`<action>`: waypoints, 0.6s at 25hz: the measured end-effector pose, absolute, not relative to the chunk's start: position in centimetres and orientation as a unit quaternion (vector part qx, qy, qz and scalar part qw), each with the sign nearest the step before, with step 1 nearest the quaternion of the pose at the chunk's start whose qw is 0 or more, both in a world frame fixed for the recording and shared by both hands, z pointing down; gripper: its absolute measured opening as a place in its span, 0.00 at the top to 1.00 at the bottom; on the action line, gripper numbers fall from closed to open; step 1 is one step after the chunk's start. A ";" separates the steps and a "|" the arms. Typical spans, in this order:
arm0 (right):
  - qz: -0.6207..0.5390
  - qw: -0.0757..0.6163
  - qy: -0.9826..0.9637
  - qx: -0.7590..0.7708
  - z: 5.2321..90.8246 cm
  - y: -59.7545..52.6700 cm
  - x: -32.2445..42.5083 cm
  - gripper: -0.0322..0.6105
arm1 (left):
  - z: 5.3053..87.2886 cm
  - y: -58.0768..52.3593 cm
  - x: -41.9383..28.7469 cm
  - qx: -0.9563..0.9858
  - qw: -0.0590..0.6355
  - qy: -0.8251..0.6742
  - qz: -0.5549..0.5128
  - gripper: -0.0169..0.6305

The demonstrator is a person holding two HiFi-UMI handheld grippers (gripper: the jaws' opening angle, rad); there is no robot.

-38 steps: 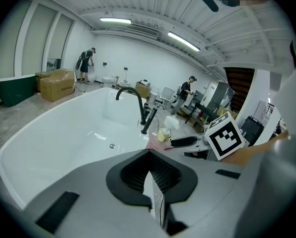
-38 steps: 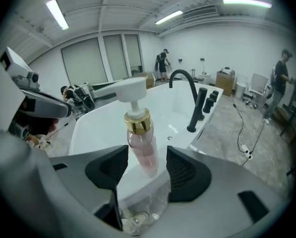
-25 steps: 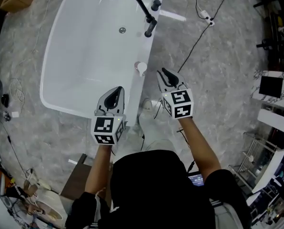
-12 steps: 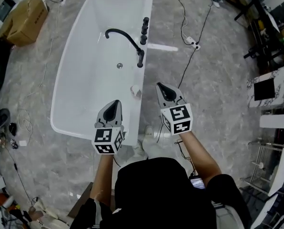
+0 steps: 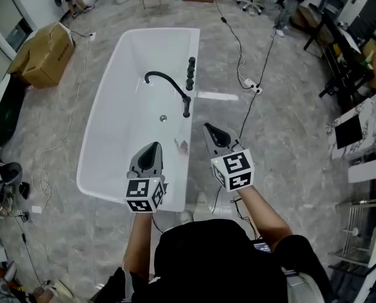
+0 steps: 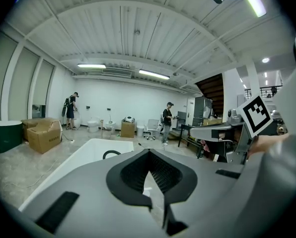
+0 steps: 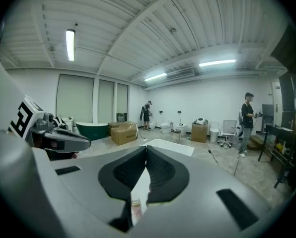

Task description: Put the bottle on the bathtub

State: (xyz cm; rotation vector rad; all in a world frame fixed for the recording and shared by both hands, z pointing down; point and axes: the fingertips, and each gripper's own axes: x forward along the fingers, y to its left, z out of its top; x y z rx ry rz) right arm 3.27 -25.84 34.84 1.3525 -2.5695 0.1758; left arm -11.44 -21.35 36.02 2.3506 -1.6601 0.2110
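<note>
Scene: We look down on a white bathtub (image 5: 131, 125) standing on a grey marbled floor (image 5: 289, 137) in a large hall.

Bottle: A small pale bottle (image 5: 182, 145) stands upright on the bathtub's right long rim, toward the near end. It is nearer to us than the black faucet (image 5: 170, 84), which arches over the bathtub from that same rim. Nothing touches the bottle.

Left gripper: We hold the left gripper (image 5: 153, 146) in the air above the bathtub's near end, just left of the bottle and apart from it. In its own view the jaws are pressed together at the tips, and nothing sits between them.

Right gripper: We hold the right gripper (image 5: 207, 127) above the floor just off the right rim, on the bottle's other side and clear of it. Its jaws are closed tip to tip and empty. In its own view the bottle shows low down, through the slit beneath the closed pads.

Between the grippers: The bottle lies between the two, a little closer to the left one in the head view.

Surroundings: A cardboard box (image 5: 46, 55) sits on the floor off the bathtub's far left corner. A black cable (image 5: 254, 74) runs across the floor to the right. A person (image 6: 167, 119) stands at the far end of the hall.
</note>
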 end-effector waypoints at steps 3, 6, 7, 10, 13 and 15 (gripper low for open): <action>0.049 0.099 -0.879 0.463 32.8 -25.5 3.6 0.91 | 34.0 -21.1 -11.2 0.811 0.118 -0.570 0.061 0.96; 0.041 0.085 -0.879 0.467 31.1 -25.3 4.0 0.91 | 32.1 -20.9 -11.2 0.813 0.098 -0.571 0.059 0.96; 0.039 0.080 -0.879 0.469 30.5 -25.2 4.1 0.91 | 31.6 -20.8 -11.2 0.812 0.085 -0.574 0.065 0.96; 0.032 0.067 -0.878 0.474 29.2 -25.2 4.7 0.91 | 30.3 -20.5 -10.7 0.809 0.045 -0.579 0.086 0.96; 0.028 0.060 -0.876 0.477 28.6 -24.9 5.2 0.91 | 29.4 -20.1 -10.5 0.813 0.057 -0.577 0.063 0.96; 0.031 0.056 -0.876 0.478 28.5 -24.6 5.4 0.91 | 29.0 -19.8 -10.9 0.809 0.059 -0.582 0.054 0.96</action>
